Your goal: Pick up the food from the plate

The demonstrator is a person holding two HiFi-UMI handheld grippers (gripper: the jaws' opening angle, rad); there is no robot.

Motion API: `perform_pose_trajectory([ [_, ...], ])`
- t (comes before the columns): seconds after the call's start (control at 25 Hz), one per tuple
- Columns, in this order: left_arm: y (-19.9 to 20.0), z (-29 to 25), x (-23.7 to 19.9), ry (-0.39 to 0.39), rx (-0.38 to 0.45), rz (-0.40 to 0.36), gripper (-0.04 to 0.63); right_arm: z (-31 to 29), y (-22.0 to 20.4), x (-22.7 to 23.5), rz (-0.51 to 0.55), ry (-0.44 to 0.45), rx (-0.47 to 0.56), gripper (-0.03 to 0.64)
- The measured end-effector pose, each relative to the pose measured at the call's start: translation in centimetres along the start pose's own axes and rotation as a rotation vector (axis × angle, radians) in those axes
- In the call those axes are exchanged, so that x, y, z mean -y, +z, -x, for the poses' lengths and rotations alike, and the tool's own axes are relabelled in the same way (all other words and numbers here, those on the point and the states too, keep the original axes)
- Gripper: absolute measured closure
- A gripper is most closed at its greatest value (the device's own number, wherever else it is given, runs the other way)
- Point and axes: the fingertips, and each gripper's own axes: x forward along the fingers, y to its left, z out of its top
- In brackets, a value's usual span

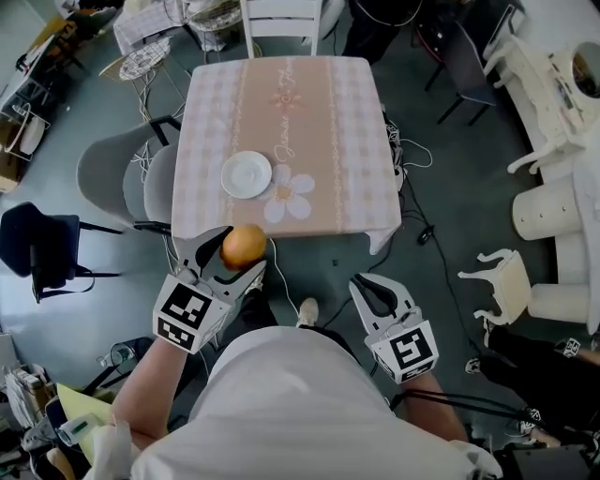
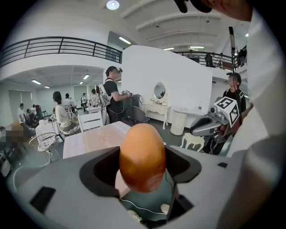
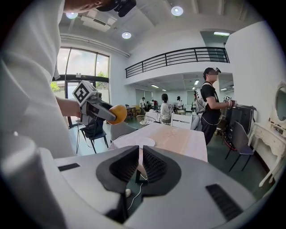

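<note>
A round orange food item (image 1: 245,245) sits between the jaws of my left gripper (image 1: 240,250), which is shut on it. It is held in the air just off the near edge of the table (image 1: 328,112). The left gripper view shows the food (image 2: 142,156) filling the gap between the pads. The white plate (image 1: 247,174) lies bare on the pink checked cloth, beyond the food. My right gripper (image 1: 377,292) hangs lower right of the table, its jaws almost together with nothing between them (image 3: 140,163). From it I see the left gripper carrying the food (image 3: 117,113).
A grey chair (image 1: 112,173) stands left of the table, a white chair (image 1: 281,19) at its far end, a dark chair (image 1: 42,244) further left. White furniture (image 1: 553,94) and a small white stool (image 1: 502,281) stand at the right. Cables lie on the floor.
</note>
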Motion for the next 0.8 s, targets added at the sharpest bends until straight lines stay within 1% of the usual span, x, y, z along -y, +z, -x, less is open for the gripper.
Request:
perform_pose_trajectory([
  [0.2, 0.3, 1.3, 3.3, 0.009, -0.007, -0.002, 0.273, 1.9, -0.8, 0.1, 0.018, 0.02, 0.001, 0.598],
  [0.36, 0.8, 1.7, 5.1, 0.013, 0.002, 0.004, 0.273, 2.8, -0.6, 0.0, 0.054, 0.04, 0.025, 0.604],
  [0.56, 1.0, 2.1, 6.5, 0.032, 0.019, 0.008, 0.273, 3.3, -1.3, -0.7, 0.064, 0.072, 0.028, 0.604],
  [0.8, 0.4, 2.5, 7.4, 0.05, 0.016, 0.01, 0.273, 3.8, -2.0, -1.3, 0.064, 0.093, 0.023, 0.604],
])
